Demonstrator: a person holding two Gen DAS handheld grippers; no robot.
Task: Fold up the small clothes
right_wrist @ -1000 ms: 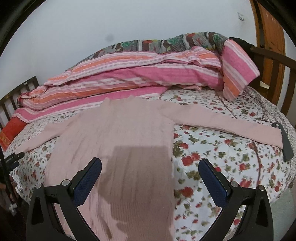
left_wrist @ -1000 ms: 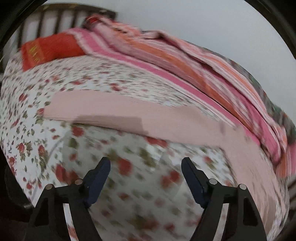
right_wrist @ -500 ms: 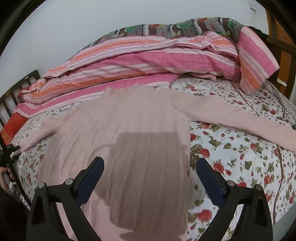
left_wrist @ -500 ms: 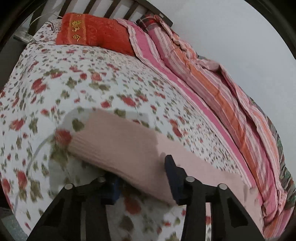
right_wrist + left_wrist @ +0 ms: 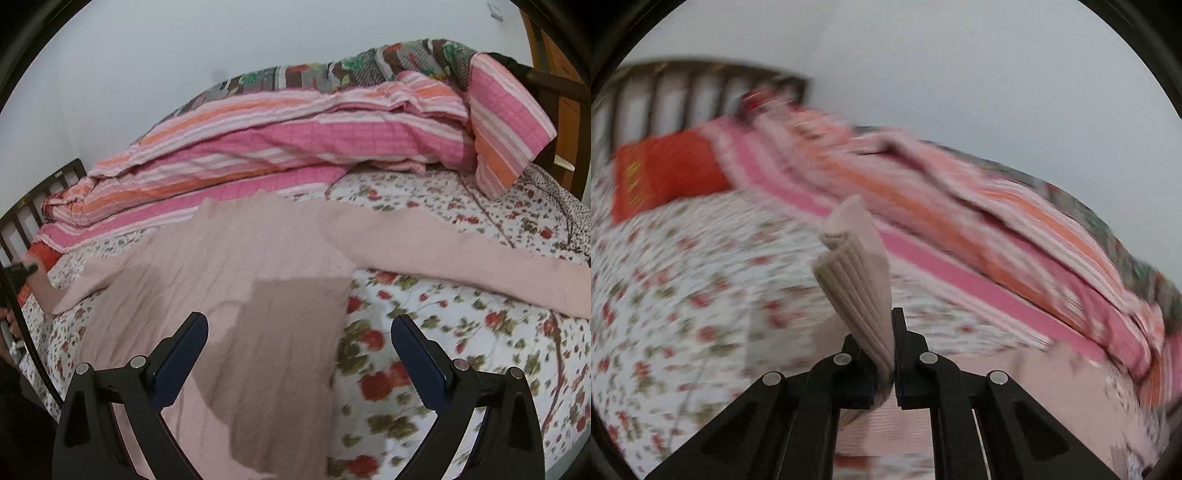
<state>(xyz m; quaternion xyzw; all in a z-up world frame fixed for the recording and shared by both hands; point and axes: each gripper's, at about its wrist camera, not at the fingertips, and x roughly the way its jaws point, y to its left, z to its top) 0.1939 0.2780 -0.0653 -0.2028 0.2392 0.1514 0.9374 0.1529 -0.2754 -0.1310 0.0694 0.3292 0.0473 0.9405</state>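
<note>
A pale pink ribbed sweater (image 5: 240, 266) lies spread flat on the flowered bed sheet, both sleeves stretched out sideways. My left gripper (image 5: 882, 343) is shut on the cuff of one sleeve (image 5: 853, 273), which stands up folded between the pads, lifted off the sheet. In the right wrist view that left gripper (image 5: 22, 271) shows at the far left edge with the sleeve end rising to it. My right gripper (image 5: 300, 325) hangs open over the lower right part of the sweater's body, nothing between its fingers. The other sleeve (image 5: 461, 251) lies flat to the right.
A rolled pink and orange striped quilt (image 5: 295, 147) runs along the wall side of the bed. A red pillow (image 5: 665, 177) lies by the dark slatted headboard (image 5: 683, 88). A thin dark cable (image 5: 569, 221) crosses the sheet at right, near the wooden footboard (image 5: 554, 85).
My left gripper closed on the sleeve cuff and lifted it off the sheet, swinging toward the sweater. My right gripper drifted over the sweater's body and stayed open.
</note>
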